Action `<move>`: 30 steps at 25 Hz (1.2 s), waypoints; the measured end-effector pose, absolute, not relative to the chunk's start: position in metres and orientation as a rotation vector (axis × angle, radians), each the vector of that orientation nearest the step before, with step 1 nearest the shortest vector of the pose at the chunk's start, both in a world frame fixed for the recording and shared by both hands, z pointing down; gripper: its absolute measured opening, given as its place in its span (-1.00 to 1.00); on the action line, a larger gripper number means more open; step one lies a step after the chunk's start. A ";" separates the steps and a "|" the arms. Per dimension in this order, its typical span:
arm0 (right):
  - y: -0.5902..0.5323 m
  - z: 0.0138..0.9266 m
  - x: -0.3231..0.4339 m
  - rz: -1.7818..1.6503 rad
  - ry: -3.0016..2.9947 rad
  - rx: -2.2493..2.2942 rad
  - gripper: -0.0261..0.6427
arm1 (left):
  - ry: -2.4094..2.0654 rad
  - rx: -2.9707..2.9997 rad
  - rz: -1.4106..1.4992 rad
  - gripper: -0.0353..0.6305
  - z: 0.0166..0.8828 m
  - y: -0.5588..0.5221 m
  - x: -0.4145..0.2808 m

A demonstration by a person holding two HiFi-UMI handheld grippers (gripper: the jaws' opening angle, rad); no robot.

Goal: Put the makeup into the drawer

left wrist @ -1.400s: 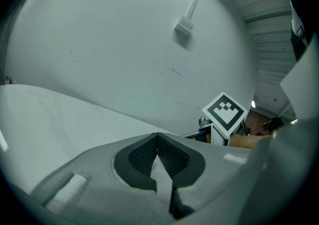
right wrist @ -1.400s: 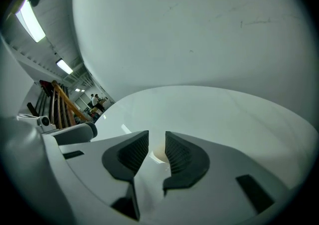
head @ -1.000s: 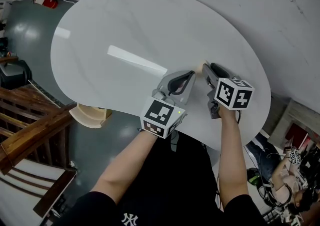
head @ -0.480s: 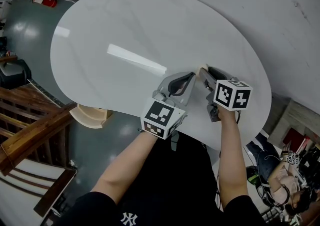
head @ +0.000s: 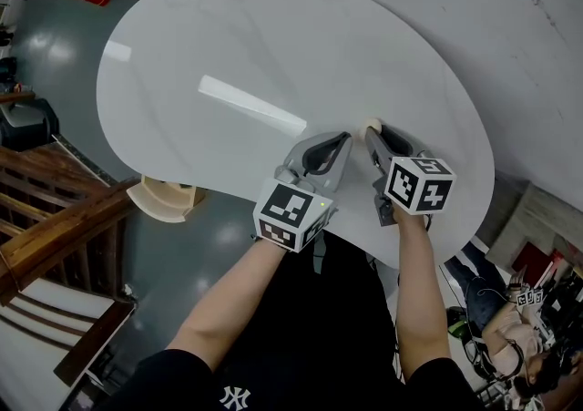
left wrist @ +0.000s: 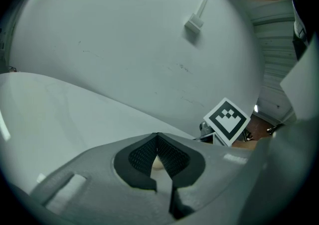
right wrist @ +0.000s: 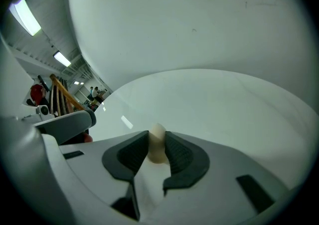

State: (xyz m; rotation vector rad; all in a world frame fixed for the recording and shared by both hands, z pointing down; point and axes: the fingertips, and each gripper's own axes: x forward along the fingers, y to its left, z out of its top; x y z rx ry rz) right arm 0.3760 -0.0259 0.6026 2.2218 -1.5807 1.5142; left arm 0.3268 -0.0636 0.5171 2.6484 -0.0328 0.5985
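- Nearest us, the left gripper [left wrist: 157, 137] hangs by the table's near edge. Its jaws are closed tip to tip and grip nothing. If it drifts right, it could knock its neighbour's hold.
- Just beside it, the right gripper [head: 373, 135] is closing its jaws on the makeup piece [right wrist: 158, 146], a small cream rounded thing close to the table's near right edge. The pads meet its sides, and its top pokes past their tips.
- We judge that this smooth, rounded shape may squirt out under a hard squeeze and roll off that edge.
- Beyond, across the white table [head: 273, 45], no drawer shows, so a long carry on a shallow grip risks a drop.
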 end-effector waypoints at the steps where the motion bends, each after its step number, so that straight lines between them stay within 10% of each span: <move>1: -0.024 0.600 0.376 1.502 -1.585 2.245 -0.58 | -0.041 2.644 0.599 -0.86 0.517 -0.062 0.325; 30: 0.004 0.439 0.298 1.145 -2.060 2.269 -0.58 | -0.373 2.680 0.400 -0.86 0.423 -0.021 0.239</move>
